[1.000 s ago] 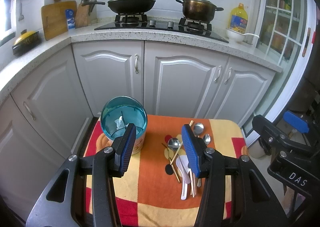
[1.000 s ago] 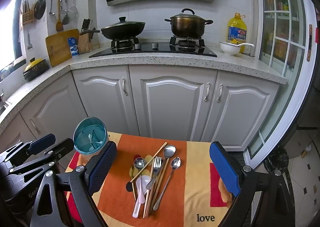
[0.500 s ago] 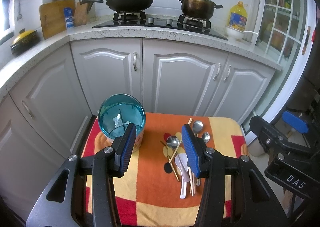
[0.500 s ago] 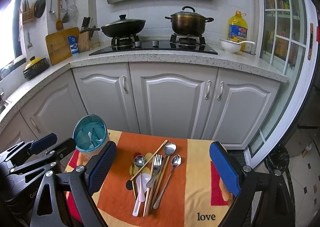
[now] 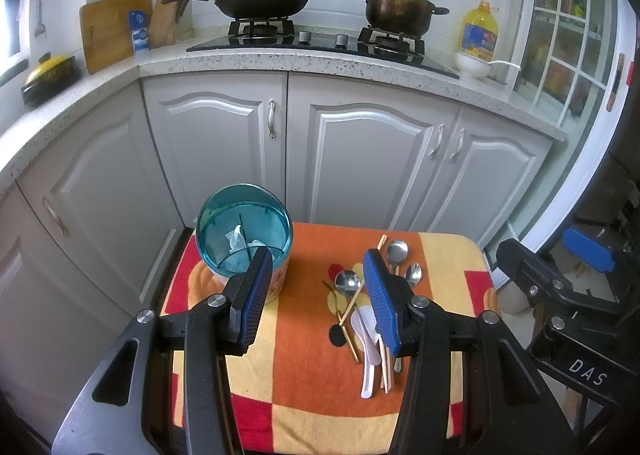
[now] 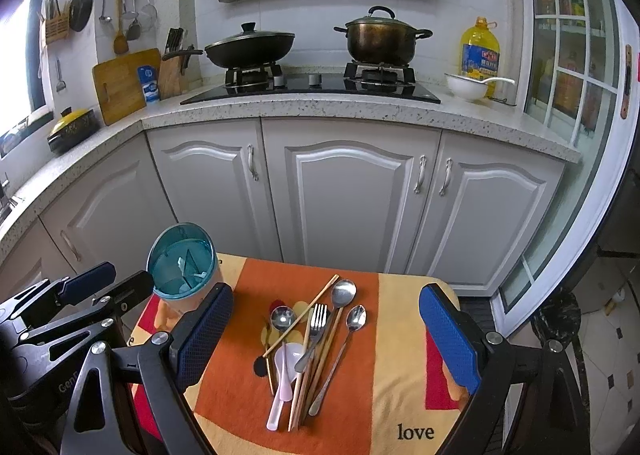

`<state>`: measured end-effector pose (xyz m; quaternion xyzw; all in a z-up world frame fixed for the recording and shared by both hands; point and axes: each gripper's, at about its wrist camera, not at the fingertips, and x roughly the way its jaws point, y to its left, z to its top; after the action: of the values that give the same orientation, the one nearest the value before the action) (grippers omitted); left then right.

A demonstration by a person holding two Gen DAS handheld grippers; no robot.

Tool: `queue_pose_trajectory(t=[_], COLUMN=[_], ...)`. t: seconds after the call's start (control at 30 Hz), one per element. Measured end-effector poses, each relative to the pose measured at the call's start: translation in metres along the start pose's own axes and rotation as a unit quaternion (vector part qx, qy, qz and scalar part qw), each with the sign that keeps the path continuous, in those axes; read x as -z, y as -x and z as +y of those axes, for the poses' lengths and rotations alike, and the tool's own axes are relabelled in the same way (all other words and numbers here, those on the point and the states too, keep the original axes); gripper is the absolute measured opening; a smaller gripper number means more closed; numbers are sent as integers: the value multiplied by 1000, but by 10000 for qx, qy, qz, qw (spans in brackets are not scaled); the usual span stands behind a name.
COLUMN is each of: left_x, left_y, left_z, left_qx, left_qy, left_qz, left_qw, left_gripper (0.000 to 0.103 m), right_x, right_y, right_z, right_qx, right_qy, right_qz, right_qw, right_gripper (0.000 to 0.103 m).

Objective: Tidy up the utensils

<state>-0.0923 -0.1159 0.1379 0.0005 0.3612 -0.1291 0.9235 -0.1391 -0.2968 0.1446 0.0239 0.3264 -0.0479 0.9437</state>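
Note:
A pile of utensils [image 6: 312, 339] lies mid-table on the orange patterned cloth [image 6: 240, 355]: metal spoons, a fork [image 6: 316, 329], wooden chopsticks and a white plastic spoon [image 6: 280, 387]. The same pile of utensils [image 5: 370, 315] shows in the left wrist view, partly behind my right finger. A teal divided utensil holder [image 5: 244, 233] stands at the table's far left, also the holder [image 6: 182, 261] in the right wrist view. My left gripper [image 5: 320, 307] hovers open between holder and pile. My right gripper [image 6: 324, 339] is wide open above the pile, holding nothing.
White kitchen cabinets [image 6: 348, 195] stand just behind the small table. On the counter are a wok [image 6: 248, 47], a pot [image 6: 380, 37], an oil bottle [image 6: 480, 51] and a white bowl [image 6: 464, 87]. The right gripper's body [image 5: 560, 291] shows at the left view's right edge.
Both views have shifted only slightly; the left gripper tilted up a little, showing more of the counter. Both grippers stay open and the utensils have not moved.

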Motion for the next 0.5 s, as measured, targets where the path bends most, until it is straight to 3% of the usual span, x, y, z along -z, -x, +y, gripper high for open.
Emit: queue_pose_trajectory(t=[0.5], left_x=[2], left_y=[-18], left_z=[2], left_qx=[27], left_qy=[45], left_qz=[232], left_qw=[9997], left_gripper=[47], right_x=[6], right_y=[-20], right_z=[-8], right_qx=[-38], right_qy=[-47], right_qz=[232], right_qw=[9997], right_gripper=[93])
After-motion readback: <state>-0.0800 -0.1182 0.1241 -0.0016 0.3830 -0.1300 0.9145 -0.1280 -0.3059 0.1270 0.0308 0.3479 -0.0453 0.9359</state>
